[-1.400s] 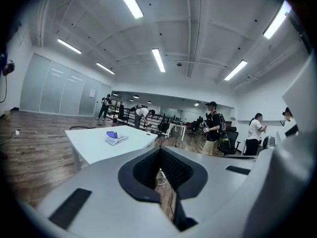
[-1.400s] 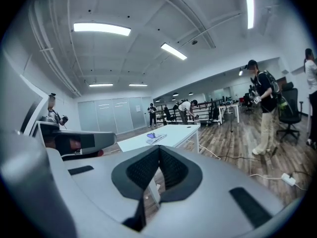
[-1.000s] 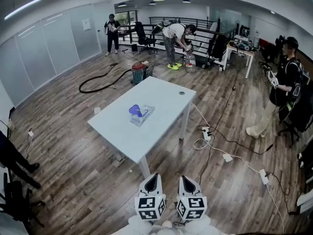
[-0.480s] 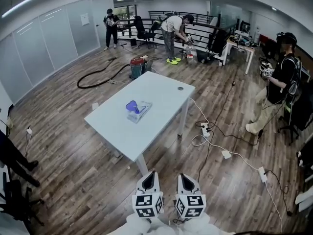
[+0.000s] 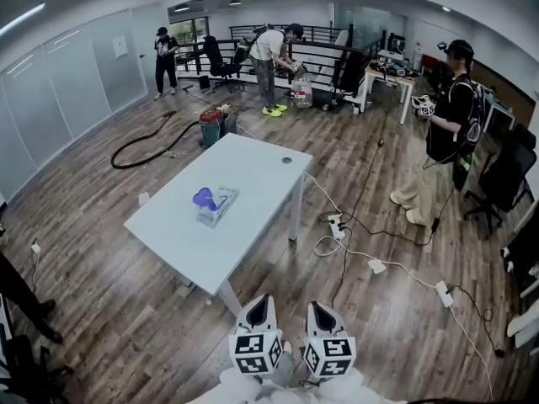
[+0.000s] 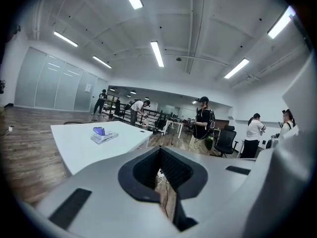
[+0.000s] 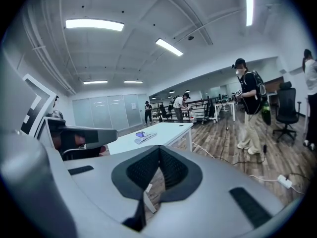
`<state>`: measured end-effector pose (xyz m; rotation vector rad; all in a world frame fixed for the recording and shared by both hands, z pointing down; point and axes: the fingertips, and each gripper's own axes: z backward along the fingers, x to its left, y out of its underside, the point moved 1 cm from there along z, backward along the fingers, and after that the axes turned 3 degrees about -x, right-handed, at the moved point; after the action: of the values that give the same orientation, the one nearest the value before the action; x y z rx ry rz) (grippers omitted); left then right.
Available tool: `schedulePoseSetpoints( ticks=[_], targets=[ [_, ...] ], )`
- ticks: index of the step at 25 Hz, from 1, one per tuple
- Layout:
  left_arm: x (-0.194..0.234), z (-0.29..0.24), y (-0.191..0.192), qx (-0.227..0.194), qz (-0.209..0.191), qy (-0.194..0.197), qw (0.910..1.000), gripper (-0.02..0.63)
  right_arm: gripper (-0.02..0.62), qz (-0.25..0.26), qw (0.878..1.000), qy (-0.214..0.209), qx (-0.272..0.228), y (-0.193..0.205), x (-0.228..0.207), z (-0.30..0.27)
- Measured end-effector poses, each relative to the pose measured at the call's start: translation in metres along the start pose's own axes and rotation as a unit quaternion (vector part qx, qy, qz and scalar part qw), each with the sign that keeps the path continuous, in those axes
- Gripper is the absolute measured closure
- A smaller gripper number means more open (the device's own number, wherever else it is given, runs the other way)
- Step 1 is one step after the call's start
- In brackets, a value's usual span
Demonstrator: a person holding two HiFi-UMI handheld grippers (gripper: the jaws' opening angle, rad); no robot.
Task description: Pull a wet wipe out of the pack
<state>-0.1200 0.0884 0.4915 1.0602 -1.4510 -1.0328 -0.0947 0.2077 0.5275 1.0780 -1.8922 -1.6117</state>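
Open-plan office, no question. Wood-plank floor (image 5: 109, 293) right across the frame, frosted glass partitions (image 5: 59, 82) lining the upper left, strip lights (image 6: 157, 53) overhead. White table (image 5: 253, 175) at centre, desk (image 5: 386, 77) at upper right, black office chair (image 5: 498, 179) at the right edge. Power strips (image 5: 334, 225) and trailing cables (image 5: 396, 263) lower right, people (image 5: 271, 57) standing along the top.

The wet wipe pack (image 5: 218, 209) is lying flat on the white counter (image 5: 257, 171), around mid-surface and nearer the left edge. Its wrapper is showing pale and translucent. A purple lid (image 5: 203, 197) is standing raised at one end
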Motion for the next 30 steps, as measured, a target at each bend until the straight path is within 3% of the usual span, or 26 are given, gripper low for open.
schedulePoseSetpoints(
  ticks=[9, 30],
  targets=[
    [-0.003, -0.038, -0.010, 0.000, -0.004, 0.014, 0.9999, 0.608, 0.586, -0.004, 1.000, 0.012, -0.011, -0.018, -0.020, -0.031],
    [0.060, -0.120, -0.035, -0.010, 0.015, -0.036, 0.9992, 0.608, 0.586, 0.010, 0.999, -0.039, 0.010, -0.046, -0.014, -0.148]
  ],
)
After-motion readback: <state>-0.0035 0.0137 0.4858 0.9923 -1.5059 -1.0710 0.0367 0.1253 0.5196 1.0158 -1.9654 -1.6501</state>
